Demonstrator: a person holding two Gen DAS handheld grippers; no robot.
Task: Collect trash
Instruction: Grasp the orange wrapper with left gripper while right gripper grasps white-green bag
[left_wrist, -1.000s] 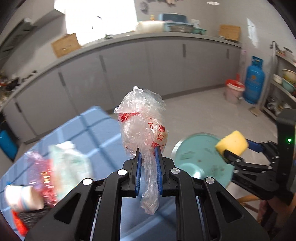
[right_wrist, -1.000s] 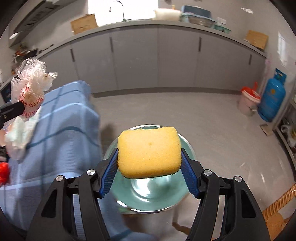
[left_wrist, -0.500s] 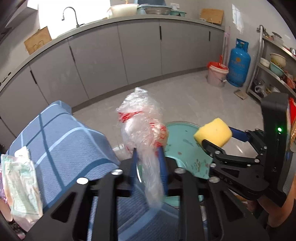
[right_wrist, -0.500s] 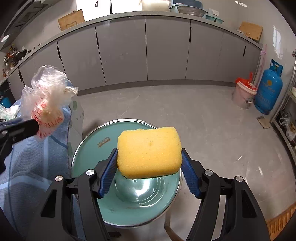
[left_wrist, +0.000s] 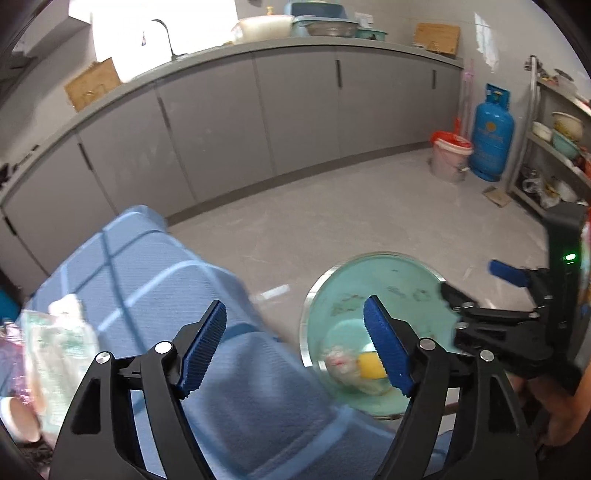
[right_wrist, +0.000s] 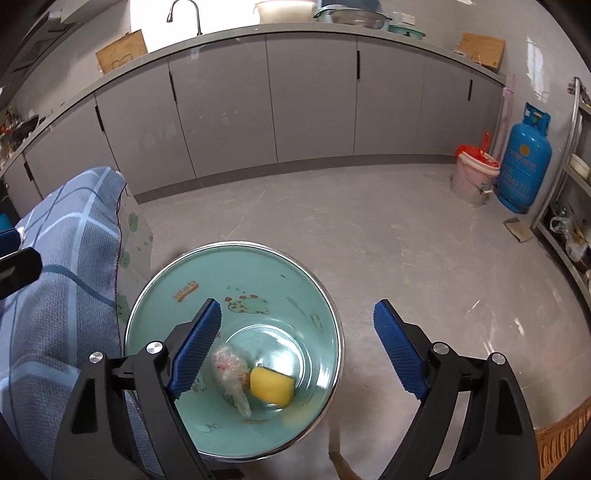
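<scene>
Blue gas cylinder (right_wrist: 523, 158), grey cabinets (right_wrist: 310, 99), checked cloth (left_wrist: 162, 295)

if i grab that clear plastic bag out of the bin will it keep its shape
Probably not. The plastic bag looks thin and crumpled, so likely floppy and very light. Its film may slip between pads. It lies against the yellow sponge, which might shift.

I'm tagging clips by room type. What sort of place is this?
Most likely a home kitchen: long grey base cabinets under a worktop with a curved sink tap, stacked basins on the counter, and a blue gas cylinder standing on the tiled floor.
</scene>
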